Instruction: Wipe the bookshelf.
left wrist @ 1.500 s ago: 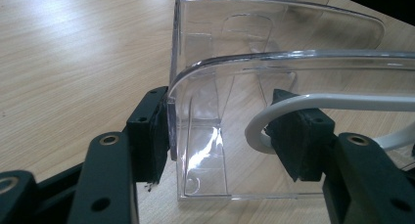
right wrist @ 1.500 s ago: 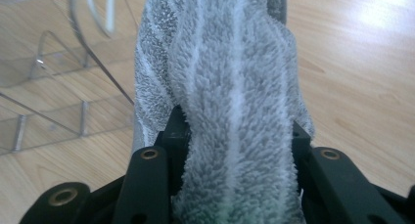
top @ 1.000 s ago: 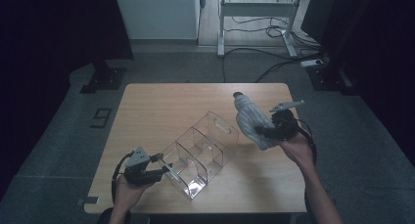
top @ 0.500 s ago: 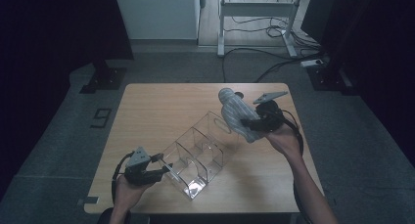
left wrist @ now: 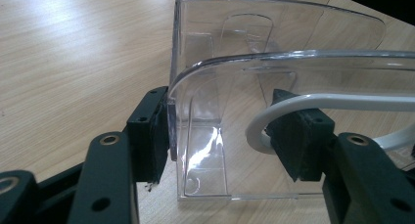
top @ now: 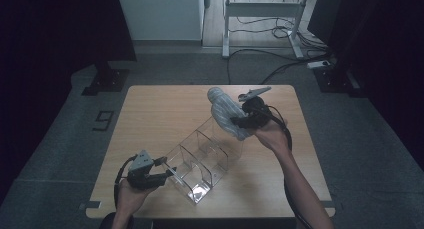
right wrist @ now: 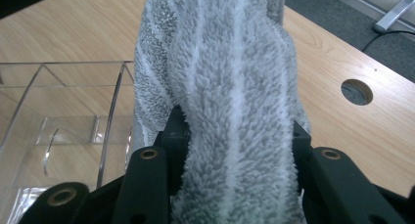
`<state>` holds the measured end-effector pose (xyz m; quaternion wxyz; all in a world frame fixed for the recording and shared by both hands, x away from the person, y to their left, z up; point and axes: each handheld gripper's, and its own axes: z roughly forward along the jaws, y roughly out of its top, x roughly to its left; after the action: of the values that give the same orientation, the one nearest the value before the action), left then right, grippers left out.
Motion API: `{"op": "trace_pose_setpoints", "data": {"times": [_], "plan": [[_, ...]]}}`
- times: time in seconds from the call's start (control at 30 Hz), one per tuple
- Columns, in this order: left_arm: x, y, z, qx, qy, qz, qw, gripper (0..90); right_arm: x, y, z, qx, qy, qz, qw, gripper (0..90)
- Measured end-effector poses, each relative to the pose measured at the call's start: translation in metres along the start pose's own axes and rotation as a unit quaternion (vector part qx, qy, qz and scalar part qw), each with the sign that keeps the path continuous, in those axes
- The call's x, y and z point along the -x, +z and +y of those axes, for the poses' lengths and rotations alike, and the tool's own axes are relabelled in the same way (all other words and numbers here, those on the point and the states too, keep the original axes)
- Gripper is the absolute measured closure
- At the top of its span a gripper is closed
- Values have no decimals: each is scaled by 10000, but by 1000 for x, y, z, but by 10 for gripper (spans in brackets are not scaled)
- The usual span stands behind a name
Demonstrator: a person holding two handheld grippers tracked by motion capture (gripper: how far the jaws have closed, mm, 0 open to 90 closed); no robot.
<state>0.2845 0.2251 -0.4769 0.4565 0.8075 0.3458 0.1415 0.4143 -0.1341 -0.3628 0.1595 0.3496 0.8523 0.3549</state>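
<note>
A clear plastic organizer (top: pixel 200 161) with several compartments lies diagonally on the wooden table (top: pixel 165 114). My left gripper (top: pixel 167 173) is shut on its near-left end. In the left gripper view one pad presses the outside of the clear wall (left wrist: pixel 235 87) and the other sits inside, with a white cable loop (left wrist: pixel 264 119) against it. My right gripper (top: pixel 235 121) is shut on a rolled grey fluffy towel (top: pixel 222 109), held in the air over the organizer's far end. In the right gripper view the towel (right wrist: pixel 230 62) bulges between the jaws, beside the organizer (right wrist: pixel 63 111).
A round cable hole (right wrist: pixel 356 91) is cut in the table near its right side. Beyond the far edge lie grey floor, a white desk frame (top: pixel 260 19) and loose cables (top: pixel 280 64). A black stand base (top: pixel 107 81) sits off the far-left corner.
My right gripper has carried the towel leftward and slightly away, from the table's right side to above the organizer's far end. The left gripper and the organizer have stayed put.
</note>
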Motion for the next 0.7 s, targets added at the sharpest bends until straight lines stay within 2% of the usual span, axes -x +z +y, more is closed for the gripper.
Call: {"op": "trace_pose_setpoints", "data": {"times": [0.17,0.2,0.23,0.4,0.43,0.6,0.7], "plan": [[0,0,0,-13,7,6,10000,425,-7,22,12,-90,-63,-39,9999,584],[0,0,0,-13,7,6,10000,426,-7,22,12,-90,-63,-39,9999,584],[1,0,0,-16,16,24,10000,426,-9,31,15,-165,-158,-109,9997,583],[2,0,1,-25,39,60,10000,428,-12,47,18,-288,-178,-114,9994,581],[2,0,1,-43,49,72,10000,428,-14,54,19,-369,-227,-176,9989,579],[3,0,2,-45,55,97,9999,430,-15,60,22,-448,-229,-199,9985,586],[5,0,3,-66,79,189,9998,434,-16,67,21,-603,-308,-226,9974,598]]}}
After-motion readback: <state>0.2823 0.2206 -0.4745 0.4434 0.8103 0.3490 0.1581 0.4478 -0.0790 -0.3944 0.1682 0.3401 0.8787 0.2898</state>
